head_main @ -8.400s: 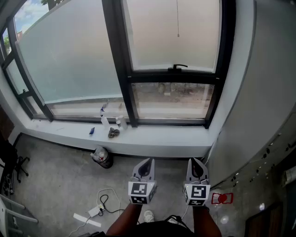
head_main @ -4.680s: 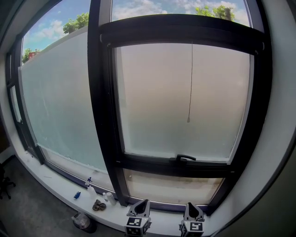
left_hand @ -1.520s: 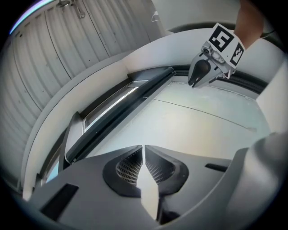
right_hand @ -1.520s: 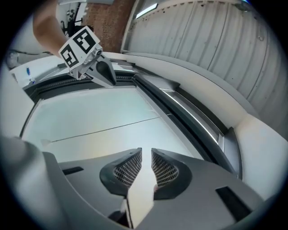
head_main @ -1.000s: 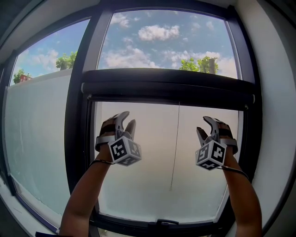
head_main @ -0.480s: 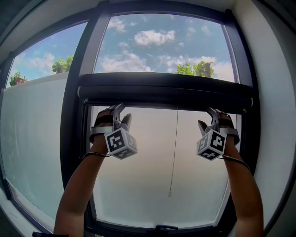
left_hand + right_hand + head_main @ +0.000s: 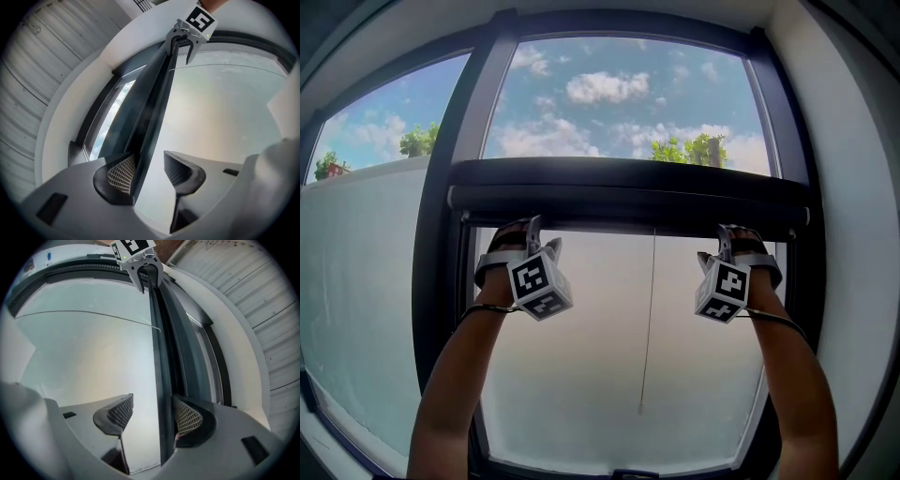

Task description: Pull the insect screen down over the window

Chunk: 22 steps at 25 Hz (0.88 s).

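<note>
The insect screen's bar (image 7: pixel 628 199) sits high across the window (image 7: pixel 609 84). Left gripper (image 7: pixel 542 234) straddles its left end, jaws spread; right gripper (image 7: pixel 715 242) is opening round the right end. Neither seems to pinch. Clamp both squarely, then draw down evenly

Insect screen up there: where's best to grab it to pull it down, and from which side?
Its bottom bar, near both ends, approaching from below, one jaw each side. It's long, thin and level; two spread holds should keep it straight.
</note>
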Motion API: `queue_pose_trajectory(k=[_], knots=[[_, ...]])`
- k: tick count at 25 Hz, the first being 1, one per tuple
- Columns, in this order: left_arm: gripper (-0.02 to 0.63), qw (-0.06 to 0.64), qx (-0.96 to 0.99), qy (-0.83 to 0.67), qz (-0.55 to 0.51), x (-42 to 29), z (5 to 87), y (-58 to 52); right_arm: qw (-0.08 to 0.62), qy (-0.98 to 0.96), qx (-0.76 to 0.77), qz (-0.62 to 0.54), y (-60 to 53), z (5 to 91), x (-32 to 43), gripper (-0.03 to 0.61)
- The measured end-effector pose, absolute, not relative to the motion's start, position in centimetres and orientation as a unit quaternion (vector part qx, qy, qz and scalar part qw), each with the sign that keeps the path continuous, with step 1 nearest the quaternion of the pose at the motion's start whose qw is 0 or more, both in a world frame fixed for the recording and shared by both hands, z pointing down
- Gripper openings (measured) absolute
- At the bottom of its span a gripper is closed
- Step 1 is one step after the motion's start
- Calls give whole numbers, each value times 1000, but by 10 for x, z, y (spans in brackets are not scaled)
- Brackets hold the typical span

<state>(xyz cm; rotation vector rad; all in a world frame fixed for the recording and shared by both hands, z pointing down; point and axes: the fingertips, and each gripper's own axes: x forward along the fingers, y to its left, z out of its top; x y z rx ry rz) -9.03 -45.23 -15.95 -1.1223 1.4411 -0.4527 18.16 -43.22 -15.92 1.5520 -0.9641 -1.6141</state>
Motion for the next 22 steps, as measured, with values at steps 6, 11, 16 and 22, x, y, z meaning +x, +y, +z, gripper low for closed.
queue_pose_trajectory(k=[6, 11, 16, 22], knots=[[183, 595, -457, 623, -221, -86, -166, -464, 373, -351, 593, -622, -443, -160, 192, 249], [183, 602, -437, 616, -260, -87, -165, -466, 393, -349, 589, -614, -443, -160, 196, 249], [183, 590, -469, 597, -277, -88, -161, -464, 401, -364, 585, -604, -442, -157, 192, 249], [183, 580, -475, 574, -327, -94, -154, -468, 437, -389, 569, -578, -440, -149, 192, 255]])
